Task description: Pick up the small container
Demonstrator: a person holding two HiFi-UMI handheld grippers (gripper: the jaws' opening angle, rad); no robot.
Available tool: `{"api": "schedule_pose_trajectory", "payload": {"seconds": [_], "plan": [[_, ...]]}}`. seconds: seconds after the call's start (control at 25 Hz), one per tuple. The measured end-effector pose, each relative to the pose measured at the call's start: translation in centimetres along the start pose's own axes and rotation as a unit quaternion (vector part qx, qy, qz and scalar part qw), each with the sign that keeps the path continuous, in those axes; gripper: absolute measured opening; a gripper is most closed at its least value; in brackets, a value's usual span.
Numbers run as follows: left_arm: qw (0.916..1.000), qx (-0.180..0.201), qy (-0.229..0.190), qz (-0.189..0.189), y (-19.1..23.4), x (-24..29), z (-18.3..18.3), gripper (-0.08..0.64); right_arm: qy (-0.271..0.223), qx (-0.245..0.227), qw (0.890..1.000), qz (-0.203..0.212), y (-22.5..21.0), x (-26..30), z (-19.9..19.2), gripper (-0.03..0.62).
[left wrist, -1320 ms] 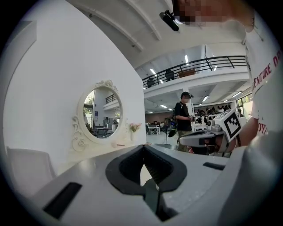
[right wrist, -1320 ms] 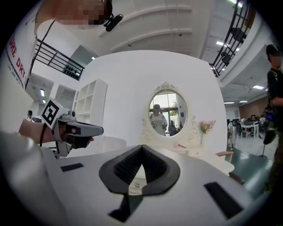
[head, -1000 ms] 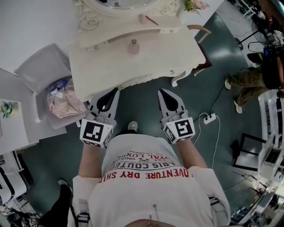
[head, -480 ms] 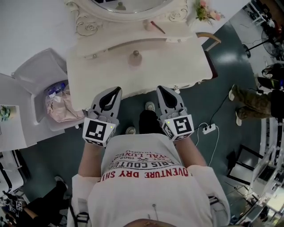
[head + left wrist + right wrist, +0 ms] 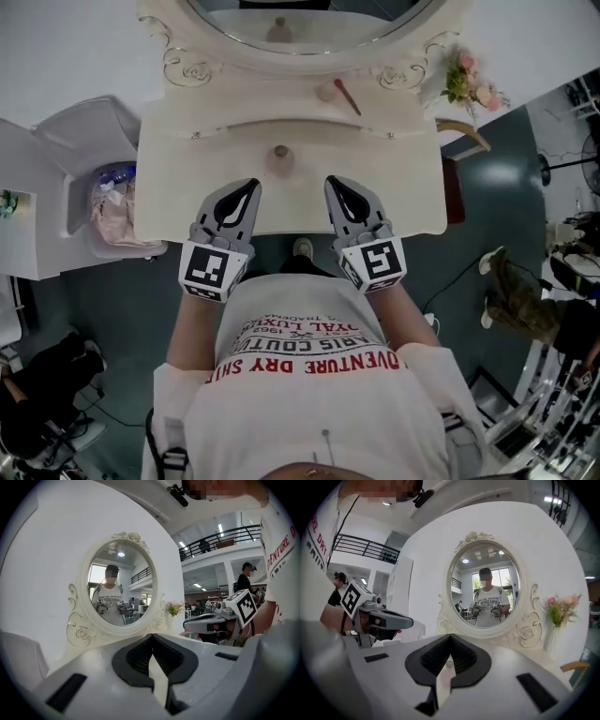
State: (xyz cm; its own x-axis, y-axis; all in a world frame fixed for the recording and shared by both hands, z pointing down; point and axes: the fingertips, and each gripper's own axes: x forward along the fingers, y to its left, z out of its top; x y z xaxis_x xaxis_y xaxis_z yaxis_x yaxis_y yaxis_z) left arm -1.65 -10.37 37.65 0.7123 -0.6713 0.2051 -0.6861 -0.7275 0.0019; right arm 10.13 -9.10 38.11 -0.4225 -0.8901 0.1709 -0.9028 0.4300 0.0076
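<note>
The small container (image 5: 279,159), a pale pink bottle with a round stopper, stands upright on the cream dressing table (image 5: 384,178), just ahead of and between both grippers. My left gripper (image 5: 246,185) hovers over the table's front part, left of the bottle, jaws shut and empty. To the bottle's right my right gripper (image 5: 336,181) is level with it, also shut on nothing. In the right gripper view the container (image 5: 449,663) shows faintly through the slot under the shut tips (image 5: 450,637). The left gripper view shows its own tips (image 5: 151,639) together.
An oval mirror (image 5: 309,14) rises behind the table. On the raised shelf lie a pink item and a thin stick (image 5: 337,92). Flowers (image 5: 466,82) stand at the back right; a chair (image 5: 461,141) is beside the table. A lidded bin with rubbish (image 5: 117,202) is on the left.
The person has stepped up to the dressing table. Both grippers, earlier over the floor before its front edge, are now above the tabletop near the bottle. Their jaws stayed shut.
</note>
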Motion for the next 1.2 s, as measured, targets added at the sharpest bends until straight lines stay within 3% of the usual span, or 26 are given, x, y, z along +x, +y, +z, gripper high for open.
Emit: {"api": "schedule_pose_trajectory", "payload": {"seconds": [0.2, 0.4, 0.56, 0.84, 1.2], "plan": [[0.9982, -0.033, 0.017, 0.047, 1.2, 4.4, -3.4, 0.008, -0.009, 0.007, 0.999, 0.049, -3.2, 2.3, -0.3, -0.002], [0.9965, -0.058, 0.044, 0.041, 1.1, 7.9, -7.4, 0.012, -0.014, 0.018, 0.996, 0.087, -5.1, 4.2, -1.5, -0.002], [0.9959, -0.054, 0.065, 0.031, 1.0, 10.5, -9.8, 0.124, -0.006, 0.031, 0.995, 0.098, -6.3, 6.1, -3.5, -0.002], [0.9929, -0.07, 0.085, 0.046, 2.3, 14.1, -13.7, 0.219, 0.02, 0.0, 0.993, 0.118, -6.5, 9.0, -6.6, -0.002], [0.9905, -0.071, 0.105, 0.053, 3.5, 17.3, -17.1, 0.233, 0.046, 0.014, 0.993, 0.109, -8.4, 11.3, -9.3, -0.002]]}}
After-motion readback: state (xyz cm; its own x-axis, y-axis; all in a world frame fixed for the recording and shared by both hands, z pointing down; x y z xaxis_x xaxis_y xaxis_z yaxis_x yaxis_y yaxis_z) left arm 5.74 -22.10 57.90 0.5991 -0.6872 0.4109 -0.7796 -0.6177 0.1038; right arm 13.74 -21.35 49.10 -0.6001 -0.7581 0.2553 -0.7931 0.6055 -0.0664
